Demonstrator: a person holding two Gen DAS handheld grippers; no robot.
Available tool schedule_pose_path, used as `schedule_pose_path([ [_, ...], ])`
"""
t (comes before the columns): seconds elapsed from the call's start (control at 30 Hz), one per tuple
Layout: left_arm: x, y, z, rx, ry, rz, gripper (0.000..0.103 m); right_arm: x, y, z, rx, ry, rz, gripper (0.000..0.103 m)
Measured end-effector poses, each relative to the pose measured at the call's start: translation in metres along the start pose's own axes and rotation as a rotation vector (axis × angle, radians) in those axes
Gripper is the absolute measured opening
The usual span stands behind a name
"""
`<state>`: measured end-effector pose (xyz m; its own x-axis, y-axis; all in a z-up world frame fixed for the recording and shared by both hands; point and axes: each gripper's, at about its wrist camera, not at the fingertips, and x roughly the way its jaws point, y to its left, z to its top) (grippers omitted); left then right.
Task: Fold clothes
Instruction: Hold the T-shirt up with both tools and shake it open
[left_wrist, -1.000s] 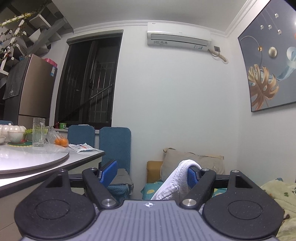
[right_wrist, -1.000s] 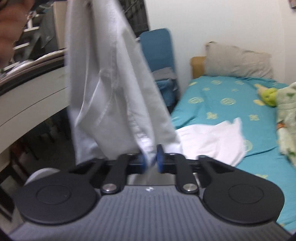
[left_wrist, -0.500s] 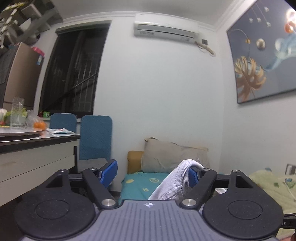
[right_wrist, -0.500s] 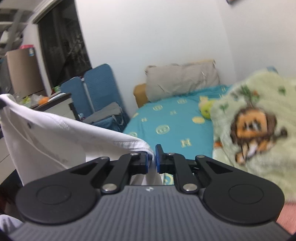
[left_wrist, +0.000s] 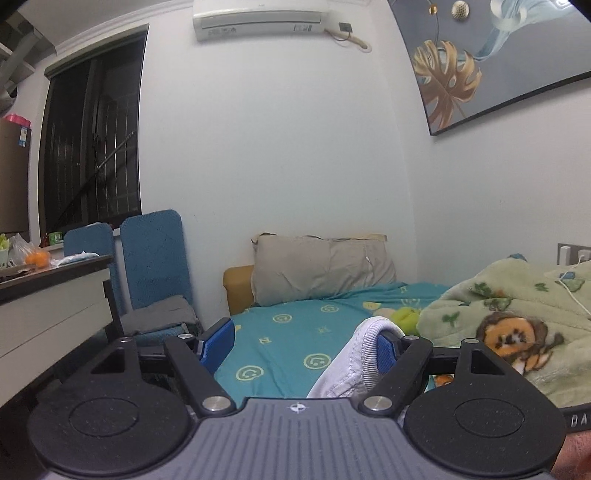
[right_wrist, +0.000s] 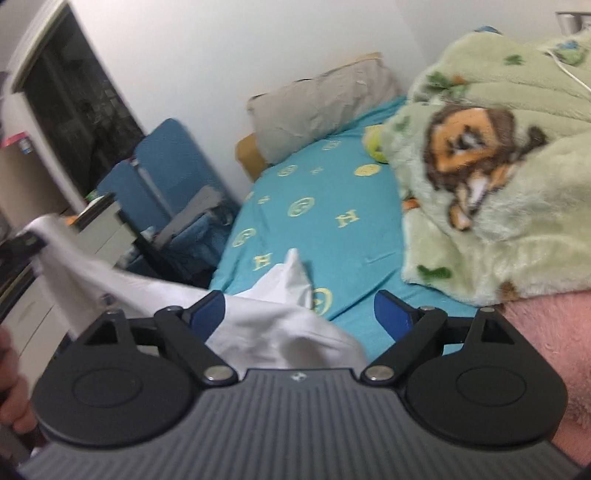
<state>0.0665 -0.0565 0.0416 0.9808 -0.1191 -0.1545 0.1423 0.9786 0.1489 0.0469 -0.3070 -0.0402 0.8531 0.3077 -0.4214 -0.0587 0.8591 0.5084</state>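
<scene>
Draping white shirt (right_wrist: 273, 321) between right claw (right_wrist: 299, 314) fingers

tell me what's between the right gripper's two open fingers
In the right wrist view, the white garment lies loose between the right gripper's fingers, over the teal bedsheet.

You are working under even, cool indoor light; its source is sitting outside both views, and it is casting only soft shadows. The window (left_wrist: 92, 147) is showing black. The white wall (left_wrist: 277, 147) is reading bright without glare. The fisheye lens is bending straight lines near the edges, curving the picture frame (left_wrist: 498, 62) and darkening the top corners. The left wrist view is staying sharp. The right wrist view is smearing with blur: the white cloth (right_wrist: 258, 314) and the lion blanket (right_wrist: 480, 147) are looking soft.
</scene>
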Motion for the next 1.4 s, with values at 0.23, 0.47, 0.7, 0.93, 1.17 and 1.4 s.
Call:
schedule_pose_path([
  [0.23,0.002,0.001,0.003,-0.032,0.005,0.030,0.078,0.041,0.047,-0.028,-0.209,0.153,-0.033,0.089],
  [0.47,-0.009,0.004,-0.009,-0.031,-0.055,0.171,0.077,0.037,0.024,-0.030,-0.053,0.030,-0.389,0.089],
  [0.7,-0.009,0.014,-0.029,-0.050,-0.031,0.214,0.078,-0.030,0.039,-0.028,-0.079,-0.351,-0.541,0.089],
  [0.93,-0.010,0.043,-0.062,-0.050,0.021,0.280,0.078,0.008,0.033,-0.026,-0.151,-0.121,-0.510,0.089],
  [1.17,-0.012,0.065,-0.061,-0.061,0.047,0.288,0.078,0.014,0.031,-0.008,-0.083,-0.089,-0.534,0.089],
  [1.4,-0.048,0.105,0.072,-0.209,-0.163,0.304,0.077,-0.060,0.114,0.110,-0.091,-0.382,-0.371,0.089],
])
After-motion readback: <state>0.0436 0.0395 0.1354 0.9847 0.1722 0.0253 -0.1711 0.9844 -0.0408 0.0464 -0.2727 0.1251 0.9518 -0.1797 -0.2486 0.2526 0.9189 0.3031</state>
